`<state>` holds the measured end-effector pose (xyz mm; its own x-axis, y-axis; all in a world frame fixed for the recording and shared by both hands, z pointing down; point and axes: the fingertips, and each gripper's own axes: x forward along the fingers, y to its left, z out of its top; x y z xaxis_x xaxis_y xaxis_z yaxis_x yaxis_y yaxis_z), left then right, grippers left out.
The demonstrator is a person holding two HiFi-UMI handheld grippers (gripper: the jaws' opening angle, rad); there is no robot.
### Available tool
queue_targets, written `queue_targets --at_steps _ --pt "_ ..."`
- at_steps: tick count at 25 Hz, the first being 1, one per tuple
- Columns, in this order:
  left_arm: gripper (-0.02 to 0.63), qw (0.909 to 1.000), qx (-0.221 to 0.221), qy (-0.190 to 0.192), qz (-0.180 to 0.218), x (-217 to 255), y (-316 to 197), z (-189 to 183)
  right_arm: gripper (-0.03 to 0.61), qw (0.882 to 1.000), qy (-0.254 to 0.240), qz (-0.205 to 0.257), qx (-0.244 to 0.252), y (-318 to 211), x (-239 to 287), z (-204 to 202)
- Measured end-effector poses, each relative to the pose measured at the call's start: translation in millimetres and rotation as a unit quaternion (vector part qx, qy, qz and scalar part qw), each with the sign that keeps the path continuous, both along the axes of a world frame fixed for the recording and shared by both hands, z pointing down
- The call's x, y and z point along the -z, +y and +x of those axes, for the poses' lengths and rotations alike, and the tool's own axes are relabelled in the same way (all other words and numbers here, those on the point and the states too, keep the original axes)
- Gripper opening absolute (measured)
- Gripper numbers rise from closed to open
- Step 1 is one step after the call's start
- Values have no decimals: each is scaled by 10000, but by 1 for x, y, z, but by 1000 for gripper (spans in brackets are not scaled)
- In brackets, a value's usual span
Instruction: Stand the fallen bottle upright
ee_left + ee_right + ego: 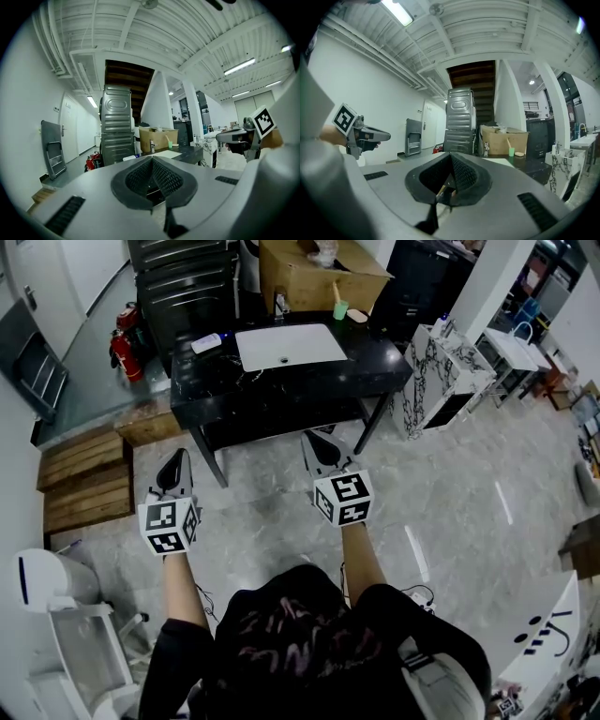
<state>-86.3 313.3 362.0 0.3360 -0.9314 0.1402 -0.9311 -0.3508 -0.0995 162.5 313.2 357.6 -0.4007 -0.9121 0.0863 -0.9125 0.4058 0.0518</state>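
The fallen bottle [207,342], white with a blue cap, lies on its side at the left end of the black table [281,381], beside a white basin [289,345]. It also shows just over the jaws in the left gripper view, as the white bottle [130,158]. My left gripper [174,465] hangs over the floor in front of the table's left leg, shut and empty. My right gripper [322,444] is held near the table's front edge, also shut with nothing in it. Both are well short of the bottle.
On the table's far side stand a tap [279,304], a green cup [339,310] and a cardboard box [319,273]. Red fire extinguishers [124,345] and wooden pallets [84,479] sit to the left, a marbled cabinet [441,376] to the right, a metal cabinet [183,282] behind.
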Motion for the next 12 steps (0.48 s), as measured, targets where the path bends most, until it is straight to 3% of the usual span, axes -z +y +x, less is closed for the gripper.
queue_targets --at_steps 12 --pt "17 9998 61 -16 -175 -20 -49 -9 12 9999 104 -119 34 -60 -20 -8"
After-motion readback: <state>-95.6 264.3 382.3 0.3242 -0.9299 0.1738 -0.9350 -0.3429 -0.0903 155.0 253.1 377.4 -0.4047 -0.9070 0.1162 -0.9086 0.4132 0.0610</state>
